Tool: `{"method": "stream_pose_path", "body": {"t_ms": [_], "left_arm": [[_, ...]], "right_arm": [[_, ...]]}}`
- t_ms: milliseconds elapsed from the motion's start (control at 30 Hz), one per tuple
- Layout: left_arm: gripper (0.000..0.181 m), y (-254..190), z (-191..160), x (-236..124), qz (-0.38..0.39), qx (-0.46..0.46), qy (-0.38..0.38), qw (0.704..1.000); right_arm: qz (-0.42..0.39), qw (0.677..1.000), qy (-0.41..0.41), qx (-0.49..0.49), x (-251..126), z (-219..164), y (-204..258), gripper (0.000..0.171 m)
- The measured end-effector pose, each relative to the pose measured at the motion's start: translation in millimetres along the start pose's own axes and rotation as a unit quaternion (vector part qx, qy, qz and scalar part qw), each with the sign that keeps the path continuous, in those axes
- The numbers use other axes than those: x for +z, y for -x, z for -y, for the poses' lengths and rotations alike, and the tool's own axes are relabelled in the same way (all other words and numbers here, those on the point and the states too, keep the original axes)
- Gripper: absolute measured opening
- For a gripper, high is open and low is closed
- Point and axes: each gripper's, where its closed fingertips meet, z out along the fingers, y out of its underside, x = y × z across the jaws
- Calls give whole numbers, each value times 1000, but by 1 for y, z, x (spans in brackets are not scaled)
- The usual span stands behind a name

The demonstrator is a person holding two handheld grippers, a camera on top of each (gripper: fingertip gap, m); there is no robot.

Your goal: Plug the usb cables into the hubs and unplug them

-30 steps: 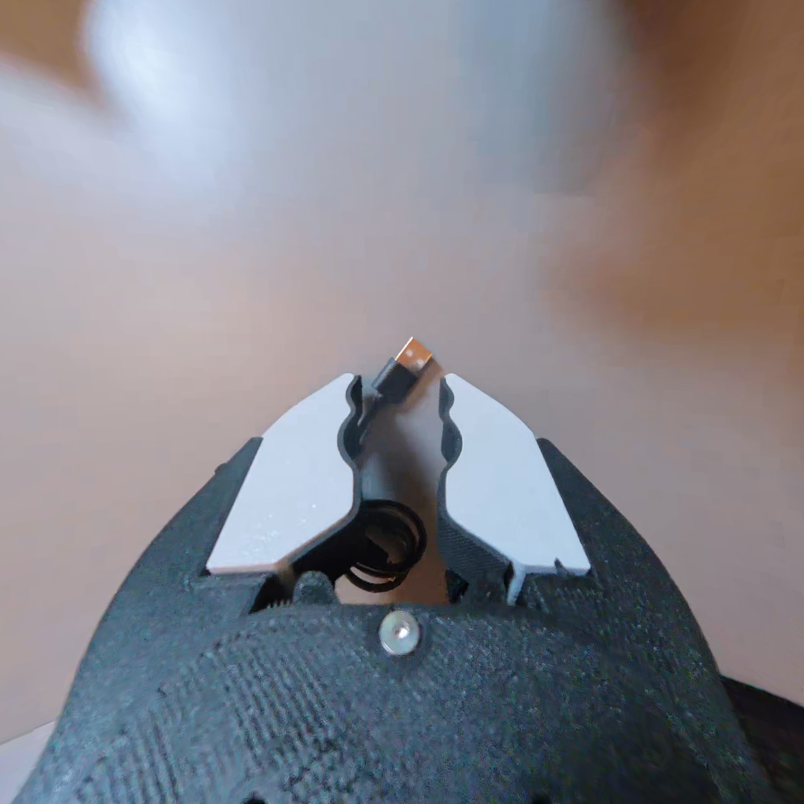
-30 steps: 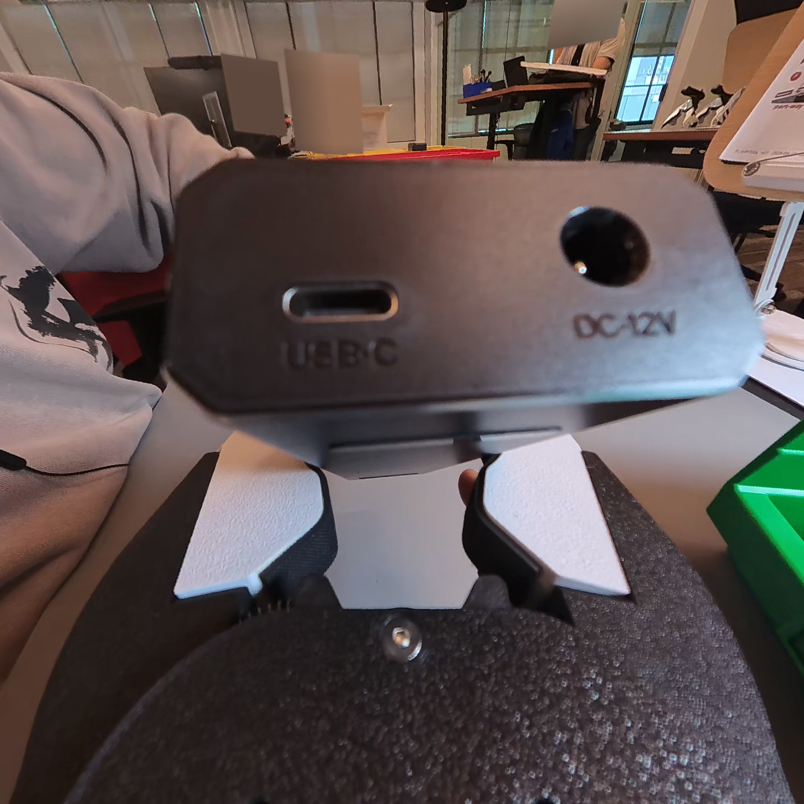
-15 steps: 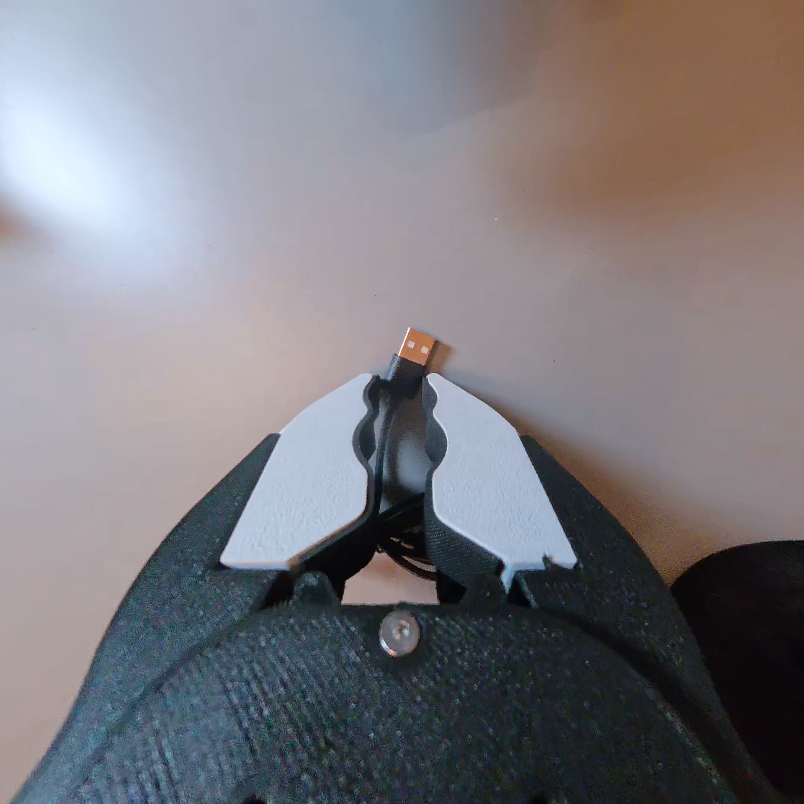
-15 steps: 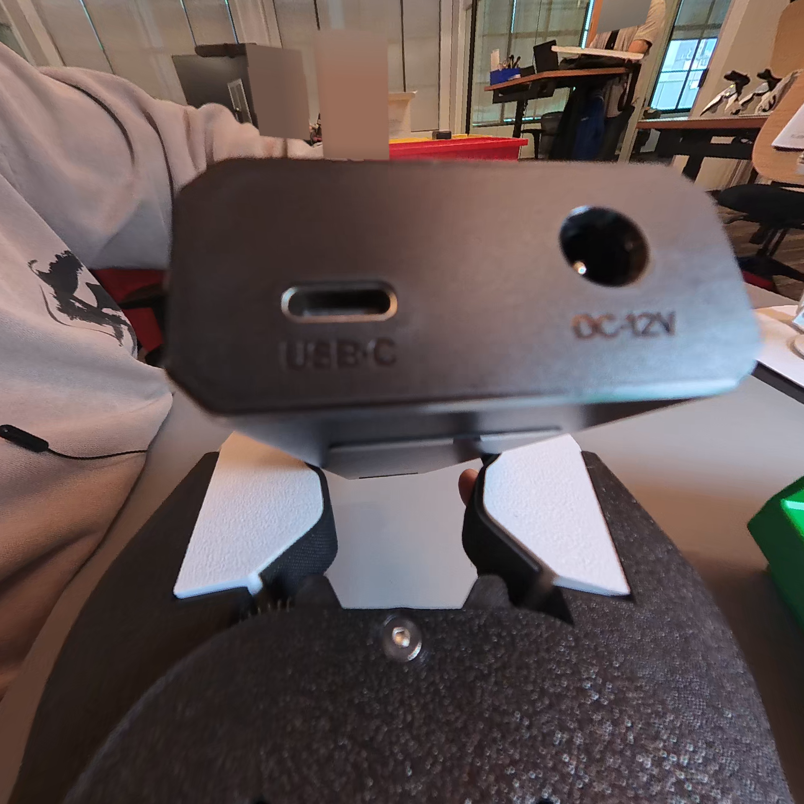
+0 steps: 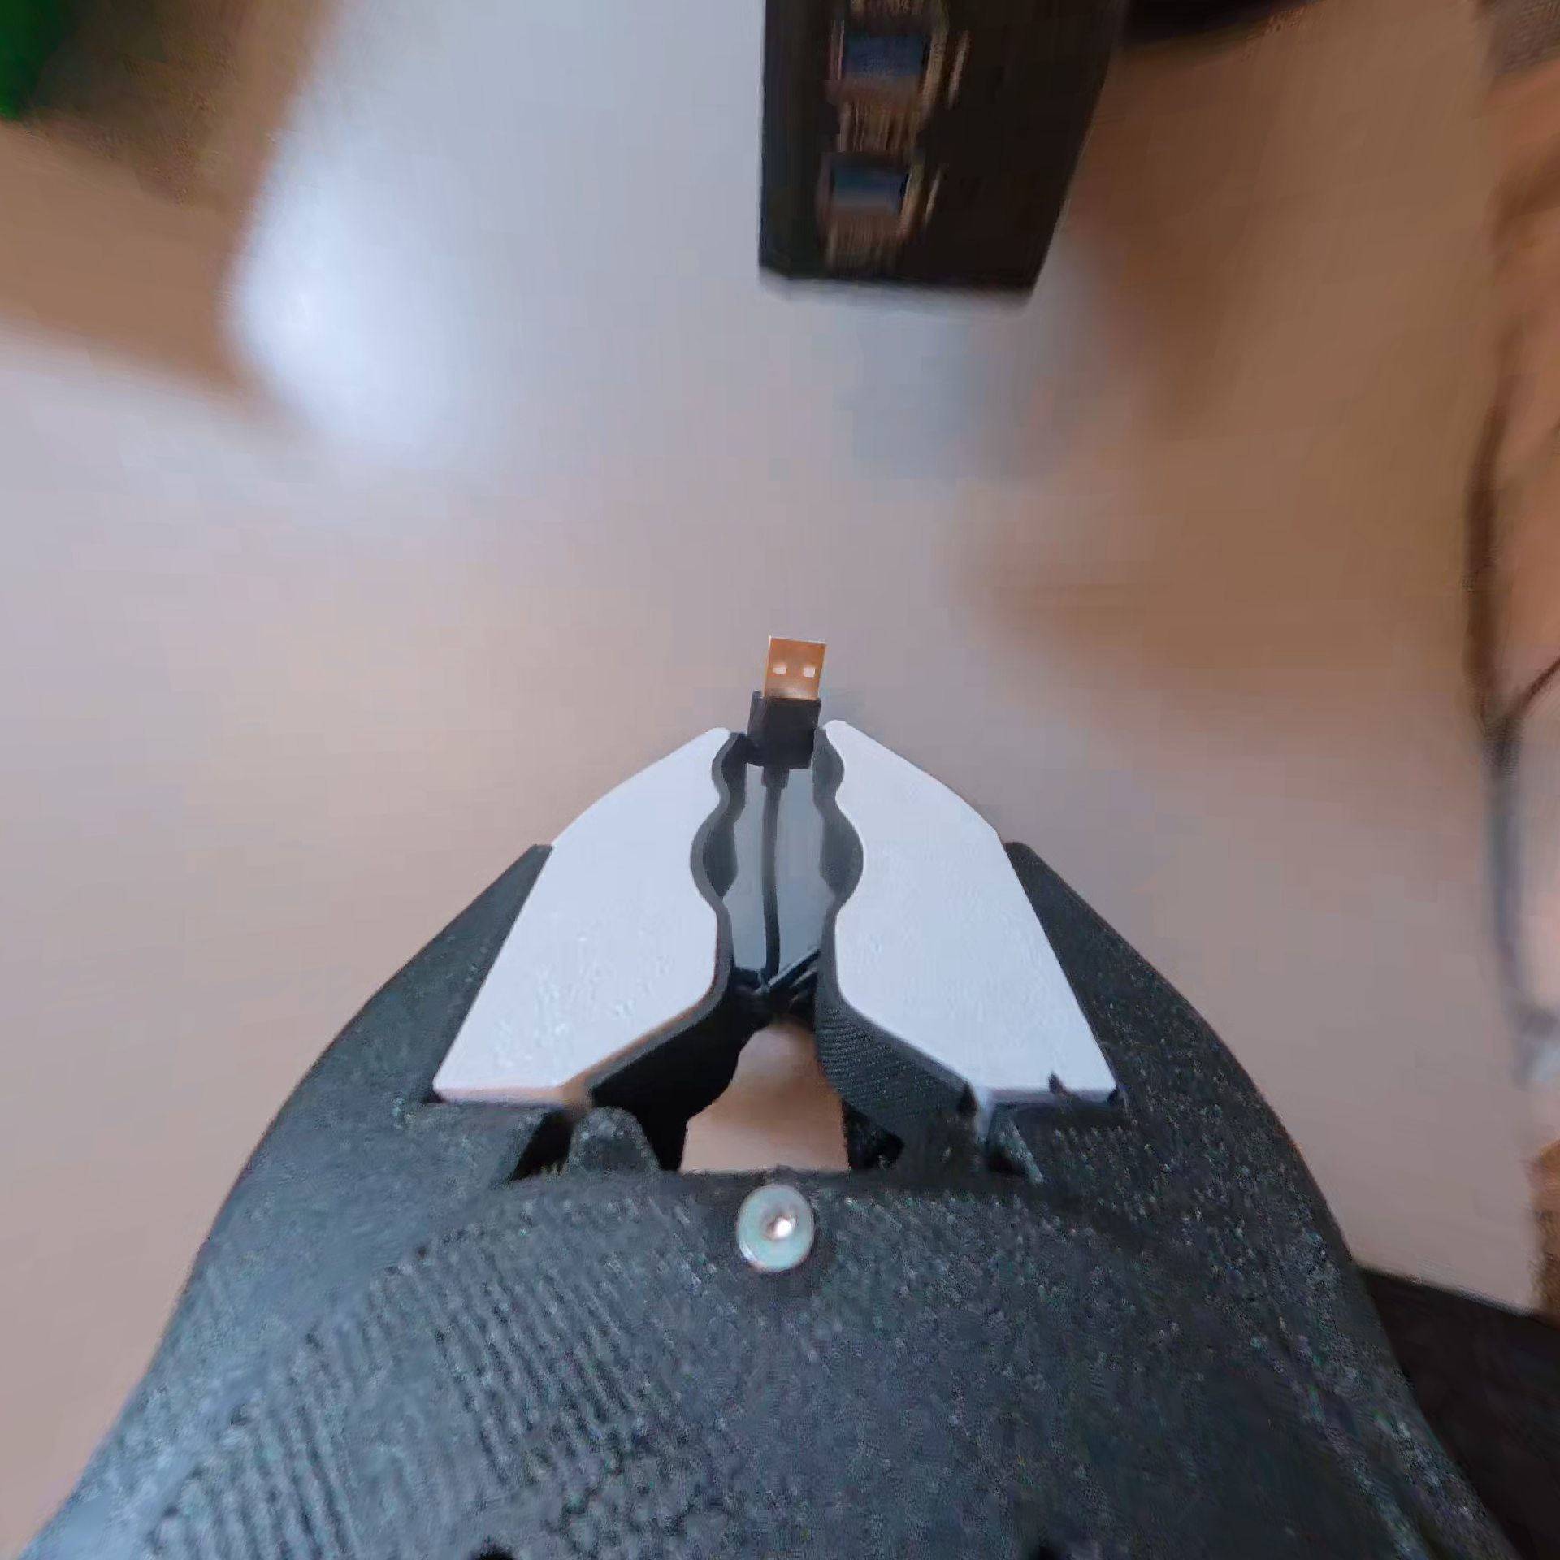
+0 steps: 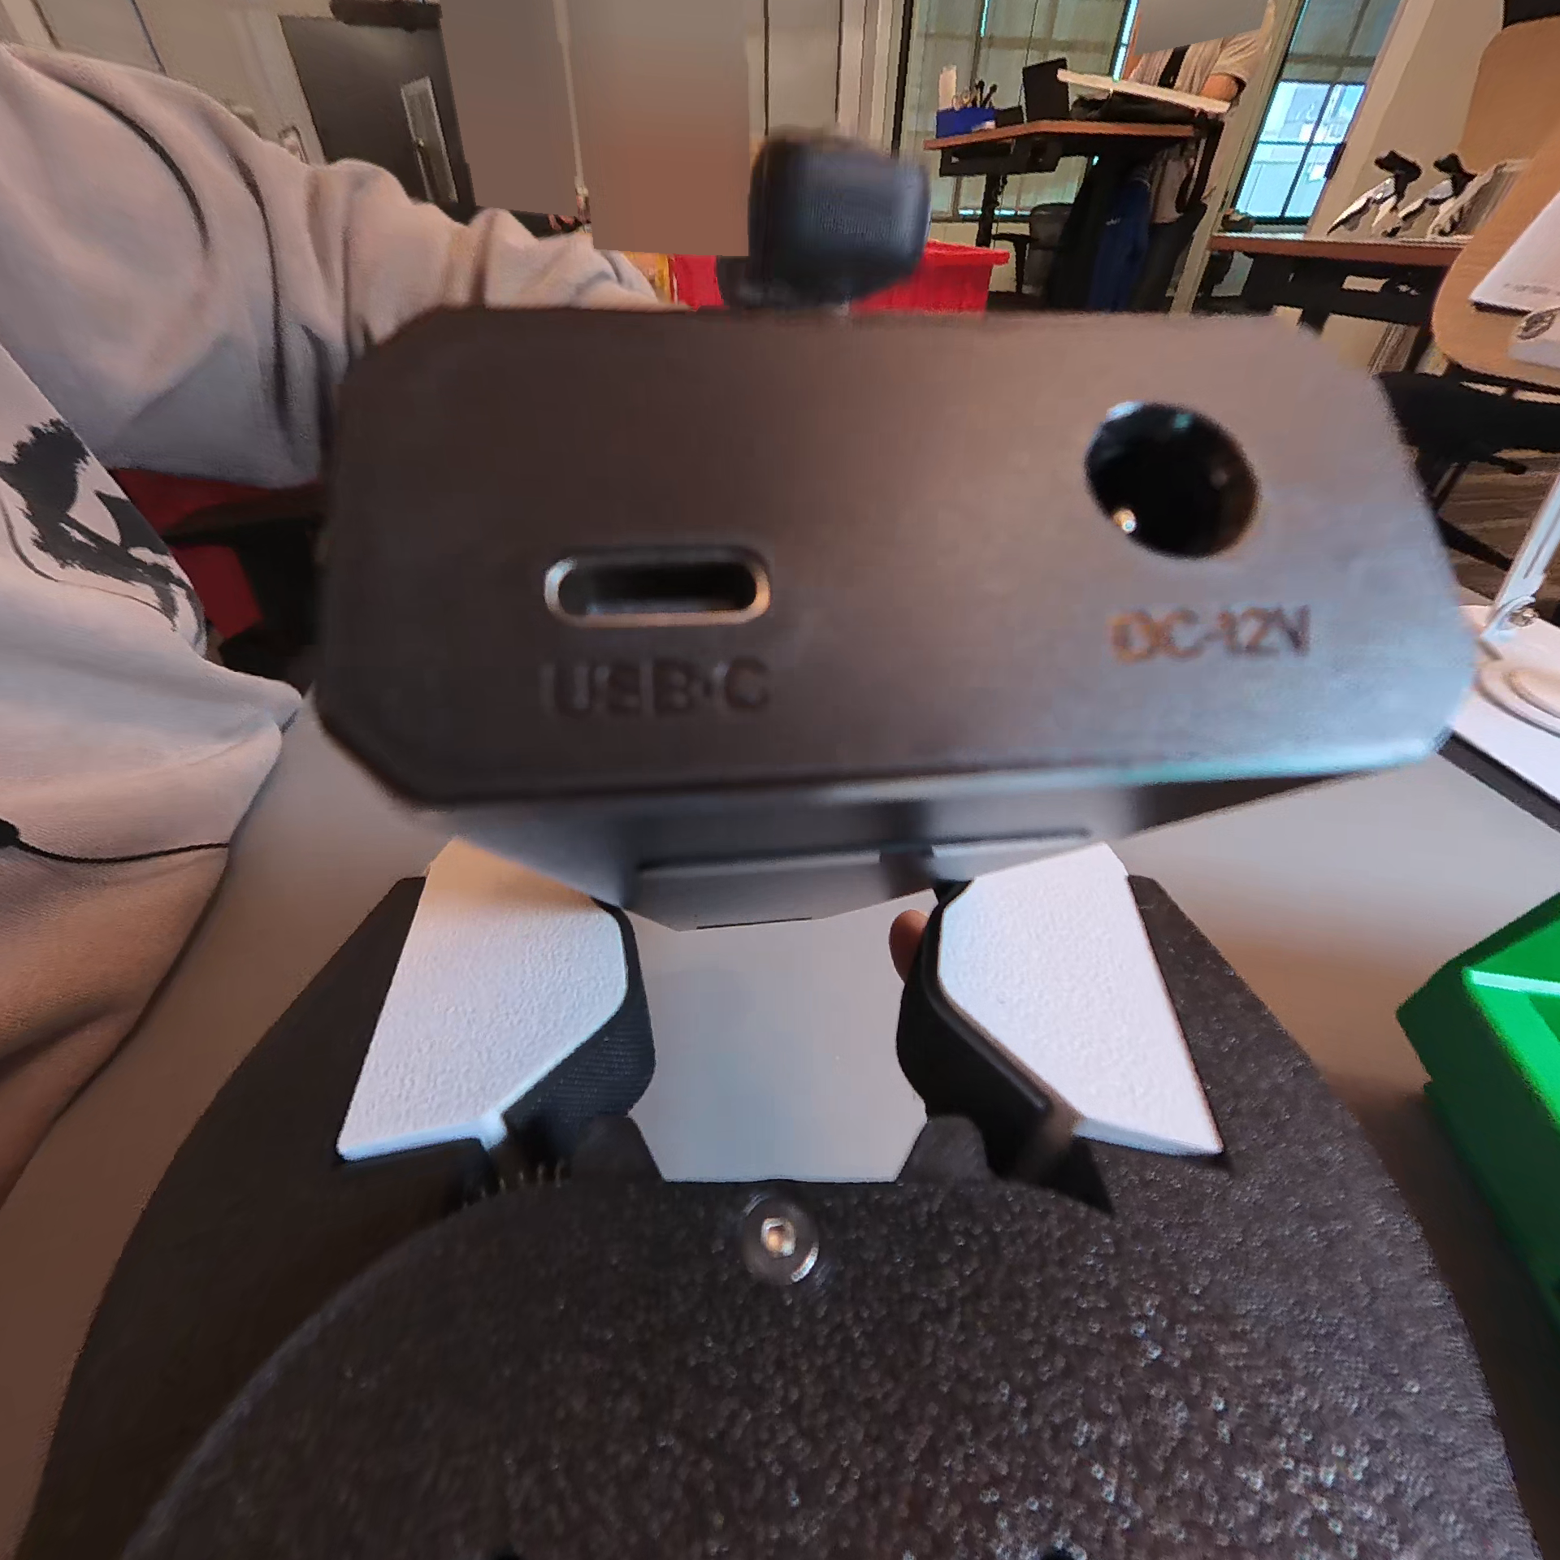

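Note:
My left gripper [image 5: 777,736] is shut on the black body of a USB-A plug [image 5: 792,685]. Its metal tip points straight ahead, and the thin black cable [image 5: 770,853] runs back between the fingers. The dark hub [image 5: 920,143] shows blurred at the top of the left wrist view, ports facing me, well ahead of the plug. In the right wrist view my right gripper [image 6: 785,895] holds the grey hub [image 6: 844,549], whose end face with an oval port and a round socket fills the view. The hub hides the tips of the white fingers [image 6: 498,996].
A person's grey sleeve [image 6: 127,422] is at the left. A green bin [image 6: 1494,1064] stands on the pale table [image 6: 1308,886] at the right. A dark blurred object [image 6: 836,219] shows above the hub's top edge. Desks and chairs stand far behind.
My left fingers closed from loose around the tilted plug to pinching it, and it now points straight ahead. The left view swung and the hub came into sight. The hub stays fixed in my right gripper.

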Motion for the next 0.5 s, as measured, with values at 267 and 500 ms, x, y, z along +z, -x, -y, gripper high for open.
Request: {"method": "stream_pose_path", "body": {"t_ms": [267,500], "left_arm": [[15,-32,59,-30,5,-17,-85,996],[15,-39,73,-12,-30,-18,-22,999]], "right_arm": [[3,995,55,-87,14,-10,16,71],[-8,986,96,-134,22,-18,21,71]]}}
